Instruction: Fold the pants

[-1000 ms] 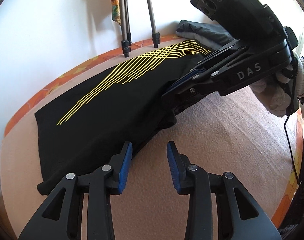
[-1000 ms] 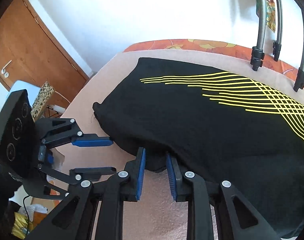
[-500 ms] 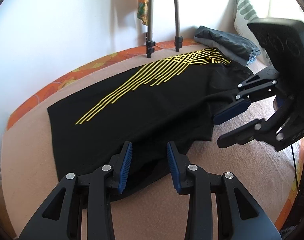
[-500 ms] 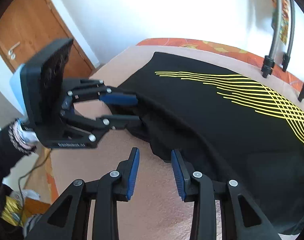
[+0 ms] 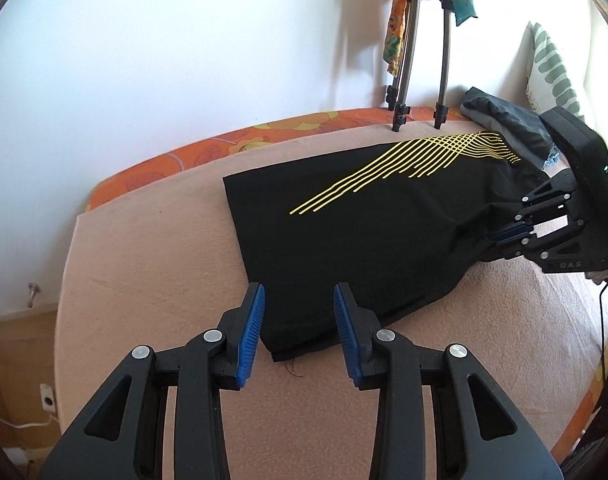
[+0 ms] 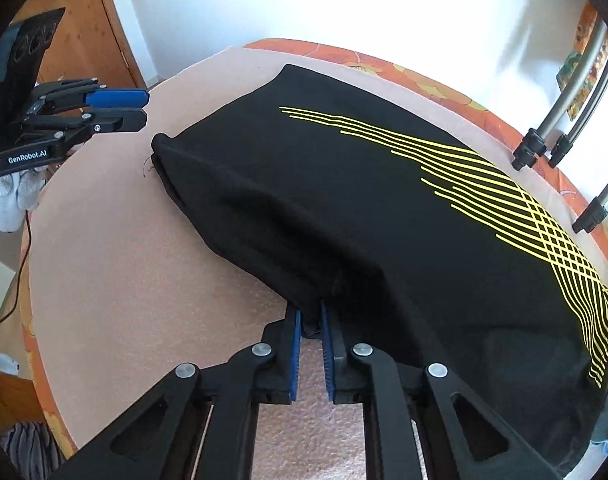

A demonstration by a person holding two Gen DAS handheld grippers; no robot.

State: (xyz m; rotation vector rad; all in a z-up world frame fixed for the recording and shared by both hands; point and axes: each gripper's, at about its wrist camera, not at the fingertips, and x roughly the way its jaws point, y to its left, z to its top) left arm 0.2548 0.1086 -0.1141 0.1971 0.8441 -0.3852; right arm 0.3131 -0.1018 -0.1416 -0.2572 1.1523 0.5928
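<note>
Black pants (image 5: 363, 236) with yellow stripes lie flat on the pink bed cover, also seen in the right wrist view (image 6: 383, 208). My left gripper (image 5: 299, 312) is open, its jaws above the pants' near left corner, not holding cloth. In the right wrist view it (image 6: 144, 108) hovers off the pants' far end. My right gripper (image 6: 311, 320) is shut on a pinch of the pants' near edge. In the left wrist view it (image 5: 495, 240) grips the cloth at the right side.
Tripod legs (image 5: 399, 116) stand at the bed's far edge by the white wall. Folded dark clothes (image 5: 503, 120) and a patterned pillow (image 5: 551, 72) lie at the far right. A wooden door (image 6: 96, 40) is left of the bed.
My right gripper closed on the pants' near edge. My left gripper drew back towards the left end of the pants and stayed open.
</note>
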